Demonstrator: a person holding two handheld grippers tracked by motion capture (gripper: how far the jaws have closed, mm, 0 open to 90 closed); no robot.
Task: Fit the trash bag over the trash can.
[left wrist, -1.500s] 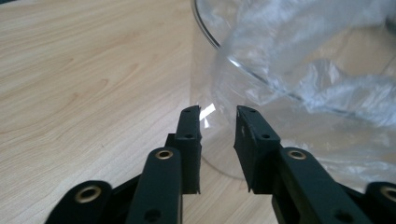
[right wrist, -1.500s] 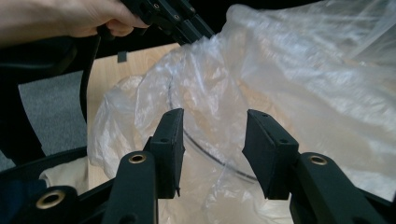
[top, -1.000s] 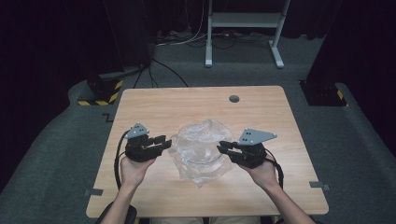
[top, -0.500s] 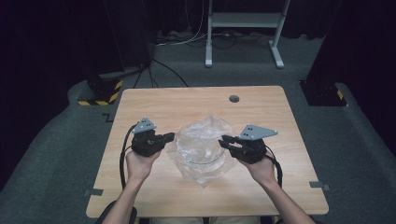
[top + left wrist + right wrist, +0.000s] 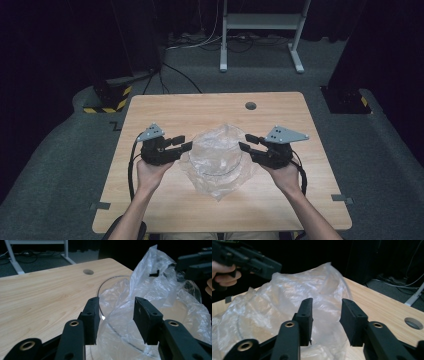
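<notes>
**Both grippers flank the plastic-lined glass bowl**

Nearest the person, two forearms come in from the table's near edge; the left gripper (image 5: pixel 186 144) sits at the left side of the clear plastic bag (image 5: pixel 220 165), the right gripper (image 5: pixel 243 143) at its right side, both pointing inward at it; the left one's jaws have just been opening and stand apart, with crinkled plastic and the rim of the glass bowl (image 5: pixel 110 286) showing between them in the left gripper view, pads not pressing on it; the right one's jaws have just been opening too, parted, the bag's film (image 5: pixel 294 292) just beyond the gap, nothing pinched; the bag lies loosely draped in and over the bowl near the middle of the wooden table (image 5: pixel 160 110); farther back, a round hole (image 5: pixel 250 106) in the tabletop; beyond the table, cables (image 5: pixel 200 42) and a white stand (image 5: pixel 260 22) on the grey floor.
</notes>
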